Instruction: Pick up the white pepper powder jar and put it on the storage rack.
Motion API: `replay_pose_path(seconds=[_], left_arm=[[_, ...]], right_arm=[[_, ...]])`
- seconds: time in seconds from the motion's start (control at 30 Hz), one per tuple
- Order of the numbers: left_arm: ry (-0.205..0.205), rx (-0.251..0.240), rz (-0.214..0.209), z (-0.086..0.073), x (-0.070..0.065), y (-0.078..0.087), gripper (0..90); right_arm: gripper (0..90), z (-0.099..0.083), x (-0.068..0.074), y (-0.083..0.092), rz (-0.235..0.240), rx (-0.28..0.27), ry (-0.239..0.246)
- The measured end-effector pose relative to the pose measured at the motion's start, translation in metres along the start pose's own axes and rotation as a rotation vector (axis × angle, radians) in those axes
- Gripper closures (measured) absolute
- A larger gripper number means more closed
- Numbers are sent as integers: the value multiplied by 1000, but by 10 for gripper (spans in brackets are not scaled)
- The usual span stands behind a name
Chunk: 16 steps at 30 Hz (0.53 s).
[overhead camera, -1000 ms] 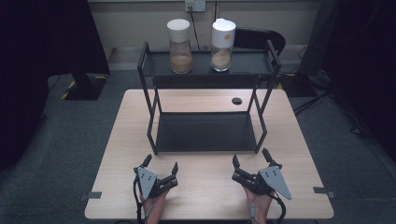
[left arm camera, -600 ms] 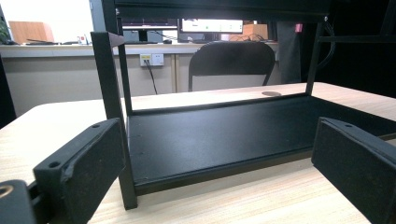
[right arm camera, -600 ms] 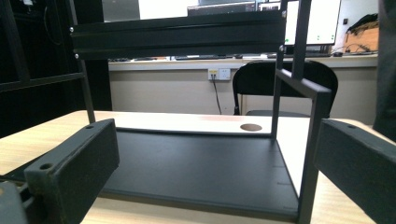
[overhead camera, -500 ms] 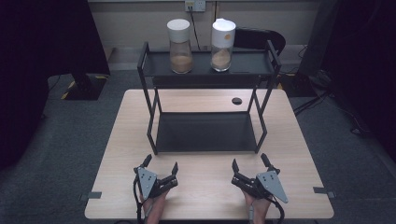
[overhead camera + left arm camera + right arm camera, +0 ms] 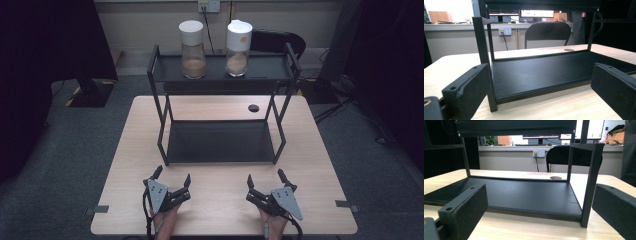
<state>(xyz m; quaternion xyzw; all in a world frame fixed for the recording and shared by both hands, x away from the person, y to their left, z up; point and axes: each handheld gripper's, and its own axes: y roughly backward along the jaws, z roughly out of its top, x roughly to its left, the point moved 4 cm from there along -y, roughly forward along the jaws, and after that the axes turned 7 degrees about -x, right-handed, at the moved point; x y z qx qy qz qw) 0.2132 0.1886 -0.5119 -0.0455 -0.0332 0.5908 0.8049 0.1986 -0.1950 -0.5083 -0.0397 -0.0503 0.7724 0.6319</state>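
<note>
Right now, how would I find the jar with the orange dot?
Look for the black rack on the table, then go up to its top shelf, where two jars stand side by side. Yours is the right jar. It is the one with an orange dot near its top; the left jar has none.

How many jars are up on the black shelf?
2. Both jars stand on the top level of the black shelf: the left jar and the right jar, side by side but apart. The bottom level holds none.
</note>
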Motion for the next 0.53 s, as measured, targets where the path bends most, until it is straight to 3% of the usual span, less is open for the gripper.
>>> replay_pose_path(seconds=[0.53], left_arm=[[0, 1, 2, 0, 0, 0, 22]], right_arm=[[0, -5, 5, 3, -22, -18, 16]])
